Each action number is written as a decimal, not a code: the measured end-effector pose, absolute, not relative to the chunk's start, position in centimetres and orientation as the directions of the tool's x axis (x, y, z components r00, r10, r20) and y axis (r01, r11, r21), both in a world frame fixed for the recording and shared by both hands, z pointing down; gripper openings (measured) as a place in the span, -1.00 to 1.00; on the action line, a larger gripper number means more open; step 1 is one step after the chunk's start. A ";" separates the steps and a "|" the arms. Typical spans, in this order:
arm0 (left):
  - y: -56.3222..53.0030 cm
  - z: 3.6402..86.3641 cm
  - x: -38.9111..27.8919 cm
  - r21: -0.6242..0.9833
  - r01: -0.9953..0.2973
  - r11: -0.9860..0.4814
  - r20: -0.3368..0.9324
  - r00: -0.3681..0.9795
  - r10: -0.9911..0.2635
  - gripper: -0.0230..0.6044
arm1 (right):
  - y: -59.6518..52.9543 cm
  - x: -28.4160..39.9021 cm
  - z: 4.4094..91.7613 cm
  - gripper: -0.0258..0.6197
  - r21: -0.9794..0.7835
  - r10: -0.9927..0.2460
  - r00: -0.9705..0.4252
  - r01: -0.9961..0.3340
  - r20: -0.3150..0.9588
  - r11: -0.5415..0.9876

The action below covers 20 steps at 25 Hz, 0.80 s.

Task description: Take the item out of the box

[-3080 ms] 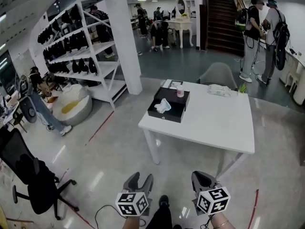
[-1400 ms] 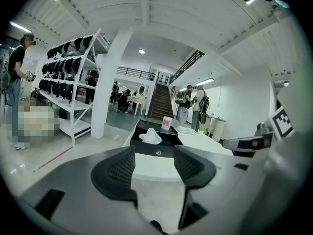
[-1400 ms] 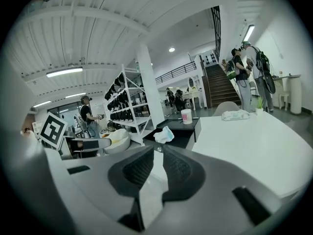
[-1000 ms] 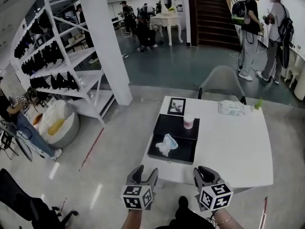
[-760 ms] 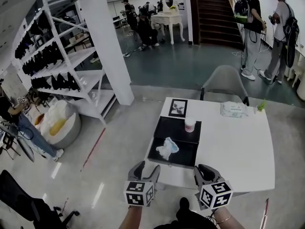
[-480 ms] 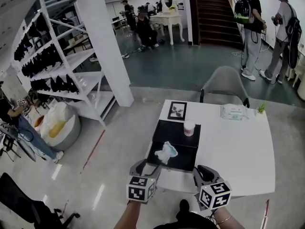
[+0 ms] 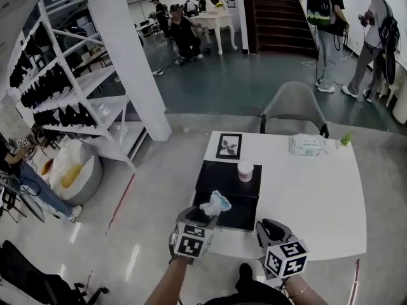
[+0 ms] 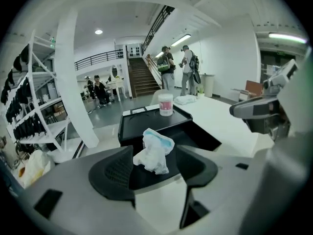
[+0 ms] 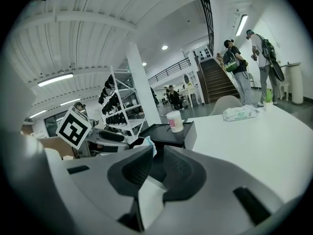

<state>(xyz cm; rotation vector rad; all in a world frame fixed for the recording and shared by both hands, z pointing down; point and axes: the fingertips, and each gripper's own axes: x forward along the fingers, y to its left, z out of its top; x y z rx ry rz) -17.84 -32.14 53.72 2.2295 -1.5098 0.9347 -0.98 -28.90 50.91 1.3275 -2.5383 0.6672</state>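
Observation:
An open black box lies at the near left of the white table, and a crumpled white and blue item lies in its near half. My left gripper is at the box's front edge. Its jaws are opening, and the item lies just ahead between them, untouched by the pads. My right gripper hovers at the table's front edge, right of the box. Its jaws stand close together with nothing between them.
A pink and white cup stands on the box's far half. Behind it lie a framed picture, a wipes packet and a small plant. A grey chair stands behind the table, with a white column and shelves to the left.
The view has come closer to the table. My left gripper has moved forward and up to the box's front edge, toward the item. The right gripper has stayed low at the front.

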 end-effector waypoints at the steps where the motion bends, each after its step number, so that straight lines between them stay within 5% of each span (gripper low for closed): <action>1: -32.5 53.9 -17.6 -0.133 -0.896 -0.423 0.665 0.236 -0.709 -0.13 | -29.0 -0.7 50.9 -0.75 -0.302 -0.728 -0.574 -0.818 0.375 0.489; 20: -36.8 59.4 -15.0 -0.188 -0.770 -0.610 0.850 0.183 -0.493 -0.11 | -31.5 2.1 52.0 -0.75 -0.331 -0.753 -0.531 -0.843 0.387 0.424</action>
